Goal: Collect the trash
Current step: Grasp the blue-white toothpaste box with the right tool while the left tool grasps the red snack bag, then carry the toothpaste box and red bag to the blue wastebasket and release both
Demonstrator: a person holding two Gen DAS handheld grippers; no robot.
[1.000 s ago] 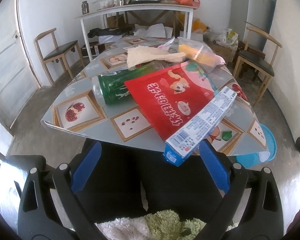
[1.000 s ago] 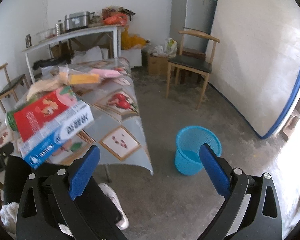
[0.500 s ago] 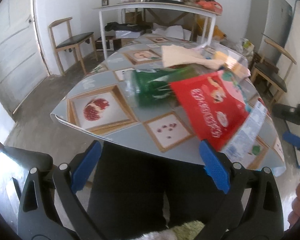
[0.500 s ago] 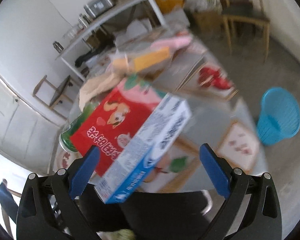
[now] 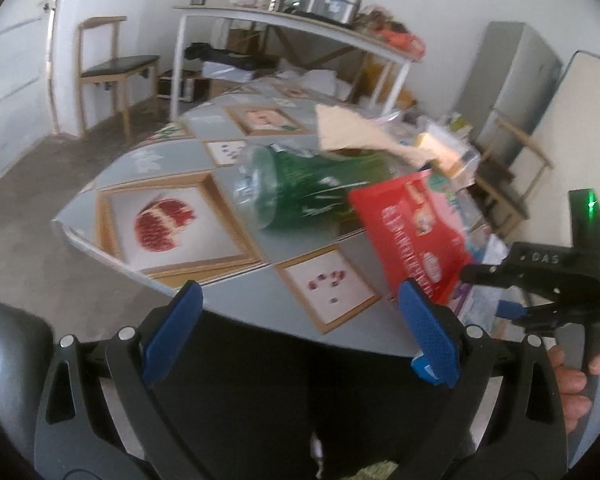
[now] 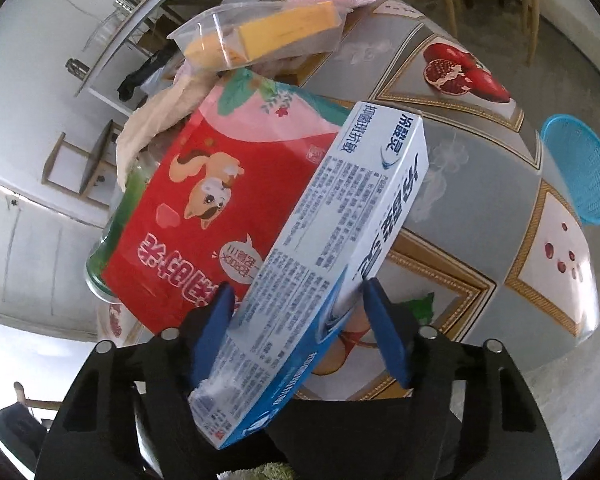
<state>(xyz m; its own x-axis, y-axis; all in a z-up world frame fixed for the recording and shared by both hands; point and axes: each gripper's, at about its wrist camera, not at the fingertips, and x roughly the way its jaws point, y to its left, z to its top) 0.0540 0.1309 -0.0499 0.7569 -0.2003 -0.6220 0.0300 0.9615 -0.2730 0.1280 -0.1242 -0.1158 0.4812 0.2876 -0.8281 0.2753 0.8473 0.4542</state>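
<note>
Right gripper (image 6: 296,320), lower centre, jaws closing around toothpaste box (image 6: 324,264) overhanging table (image 6: 480,184) edge; pads not clearly pressing. Off-centre grip risked box tilting, slipping. Left gripper (image 5: 300,328) spread, empty.

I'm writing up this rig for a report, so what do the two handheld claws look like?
Both match: a black plastic frame with cut-out openings and silver bolts, ending in two blue textured pads. See the left claw and the right claw. From the left view, the right unit's body carries a pistol-style handle, white lettering and a lit green light.
</note>
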